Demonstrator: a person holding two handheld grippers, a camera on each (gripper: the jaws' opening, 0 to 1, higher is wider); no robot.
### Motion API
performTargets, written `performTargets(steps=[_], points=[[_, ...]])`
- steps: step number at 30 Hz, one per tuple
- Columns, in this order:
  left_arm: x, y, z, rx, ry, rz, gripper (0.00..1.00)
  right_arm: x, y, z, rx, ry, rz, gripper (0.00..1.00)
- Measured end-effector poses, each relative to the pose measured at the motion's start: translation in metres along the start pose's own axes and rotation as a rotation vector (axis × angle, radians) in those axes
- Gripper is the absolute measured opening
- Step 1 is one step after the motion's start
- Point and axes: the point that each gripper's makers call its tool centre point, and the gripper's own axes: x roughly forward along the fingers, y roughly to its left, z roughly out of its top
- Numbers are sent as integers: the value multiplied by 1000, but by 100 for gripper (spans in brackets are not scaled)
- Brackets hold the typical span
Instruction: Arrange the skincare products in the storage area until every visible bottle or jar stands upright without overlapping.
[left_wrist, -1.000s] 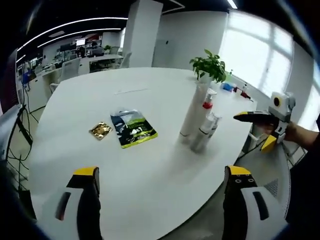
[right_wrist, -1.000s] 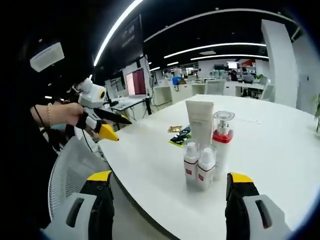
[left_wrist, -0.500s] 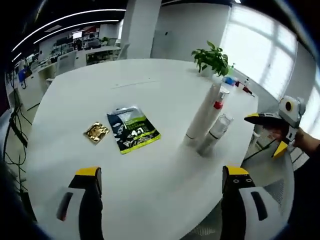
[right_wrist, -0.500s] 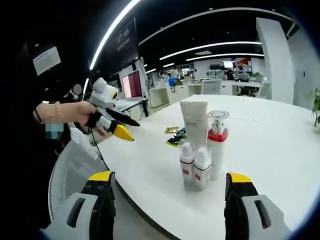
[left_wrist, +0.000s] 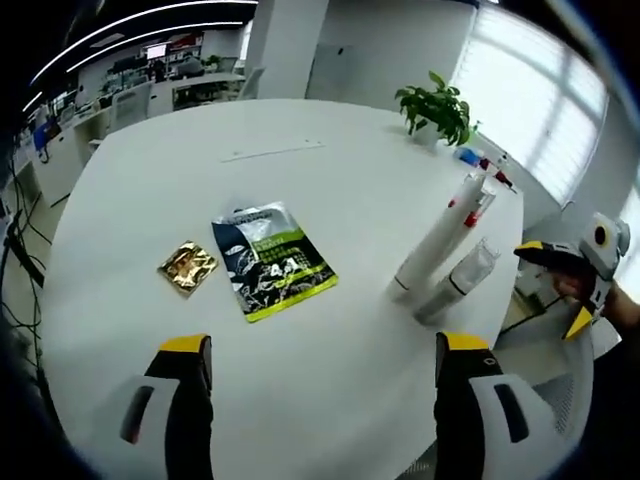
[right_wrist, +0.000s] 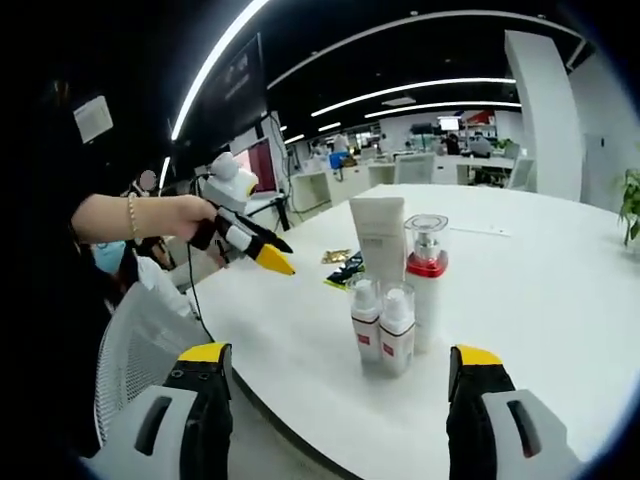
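Observation:
A cluster of skincare products stands upright near the table edge: a tall white tube (right_wrist: 378, 238), a clear pump bottle with a red collar (right_wrist: 426, 283) and two small white bottles (right_wrist: 365, 322) (right_wrist: 397, 330). From the left gripper view the tube (left_wrist: 427, 250), pump bottle (left_wrist: 472, 203) and small bottles (left_wrist: 458, 287) lean away to the right. My left gripper (left_wrist: 325, 352) hangs open over the table, well short of them. My right gripper (right_wrist: 340, 358) is open, off the table edge in front of the cluster. The left gripper (right_wrist: 286, 258) is held over the table's left edge; the right gripper (left_wrist: 556, 288) hovers beyond the bottles.
A dark green sachet (left_wrist: 272, 262) and a gold foil packet (left_wrist: 187, 267) lie flat on the white table (left_wrist: 330, 180). A potted plant (left_wrist: 437, 108) stands at the far edge. A mesh chair (right_wrist: 140, 340) sits by the table. An office with desks lies behind.
The left gripper has moved in over the table and looks down on it more steeply. The right gripper's view has barely shifted. The products have not moved.

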Motion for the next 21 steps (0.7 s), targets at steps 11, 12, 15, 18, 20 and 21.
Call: performTargets(steps=[11,12,15,18,20,21], points=[[33,12,12,11,36,22,75,-1,-9,-1,37,-4,-38,95],[32,9,9,6,35,24,75,-1,-9,-1,38,-3,-40,95],[46,15,20,-27,18,27,74,0,-10,-2,40,3,-45,94],[56,25,25,-57,9,44,71,0,-11,-2,49,4,-51,94],[56,27,26,-65,6,63,70,0,-13,-2,55,2,-56,94],[58,29,27,-69,2,70,69,0,-13,-2,57,2,-57,94]])
